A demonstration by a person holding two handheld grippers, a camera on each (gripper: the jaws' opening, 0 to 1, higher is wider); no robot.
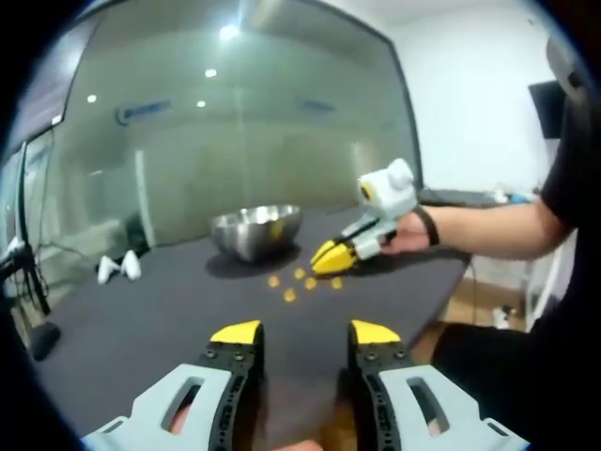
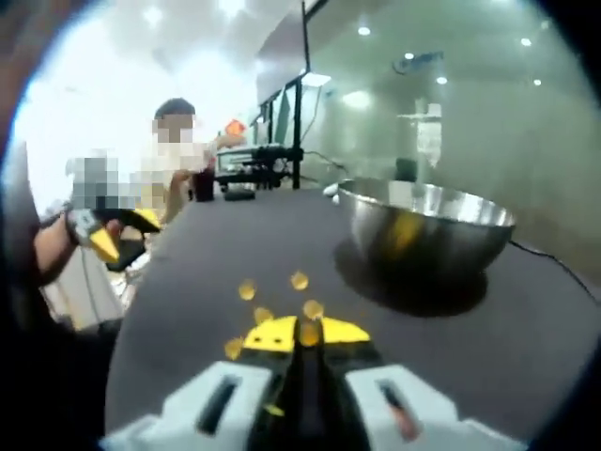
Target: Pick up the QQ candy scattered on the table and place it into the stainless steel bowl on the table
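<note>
1. So far, little looks done: several small round yellow-orange QQ candies (image 1: 299, 281) lie loose on the dark grey tabletop (image 1: 150, 319), just beside the shiny stainless steel bowl (image 1: 255, 230), on the side nearer the table's front edge.
2. The bowl stands upright, inboard of the table's far edge. A yellow glint shows inside the bowl in the left gripper view; I cannot tell whether it is a candy or a reflection.
3. The right gripper (image 2: 299, 331), grey-bodied with yellow tips, is low over the candy cluster. Its jaws are drawn together, with a yellow candy (image 2: 309, 334) showing right at the tips. I judge it pinched there, though the blur leaves some doubt.
4. In the left gripper view, the same tool (image 1: 331, 257) sits down among the candies, held by a person's hand (image 1: 406, 237) with a dark wristband.
5. The left gripper (image 1: 305, 332) is held back near the table's front edge, jaws apart, nothing between them.
6. Left to do, by my reckoning: nearly all of it. At least four or five candies remain on the table in the right gripper view (image 2: 272, 296).
7. Two small white objects (image 1: 119, 269) rest toward the table's far left side, well apart from the work.
</note>
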